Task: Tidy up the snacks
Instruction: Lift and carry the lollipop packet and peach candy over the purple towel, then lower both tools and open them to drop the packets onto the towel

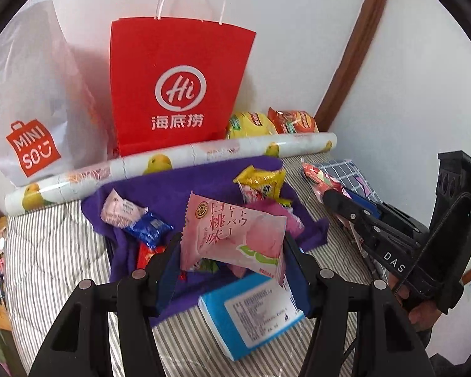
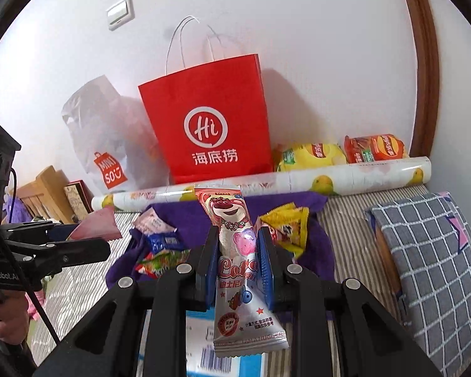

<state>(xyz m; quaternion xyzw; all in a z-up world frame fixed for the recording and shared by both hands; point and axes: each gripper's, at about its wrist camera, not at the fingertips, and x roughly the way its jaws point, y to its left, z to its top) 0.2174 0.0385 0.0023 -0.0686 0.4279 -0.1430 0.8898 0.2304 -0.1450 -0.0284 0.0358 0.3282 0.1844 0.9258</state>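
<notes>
Left gripper [image 1: 232,251], low in the centre of the left wrist view, stands about half open with its pads pressed on both sides of a pink peach wafer packet [image 1: 232,235], held above a purple cloth [image 1: 204,176]. Loose snacks [image 1: 141,220] lie on that cloth, and a blue box [image 1: 248,311] sits at the lower centre. At the right edge the right gripper [image 1: 331,196] shows side-on, with a red wrapper at its tip. A red paper bag [image 1: 179,84] and a white plastic bag [image 1: 31,110] stand against the wall at the top.

In the right wrist view, the right gripper [image 2: 237,248] is squeezed narrow on a tall bear lollipop packet [image 2: 235,251], centre frame. Only this view shows a light switch [image 2: 120,13] upper left and a checked pillow [image 2: 430,267] at the right. The left gripper [image 2: 88,242] reaches in from the left edge with a pink packet corner at its tip.
</notes>
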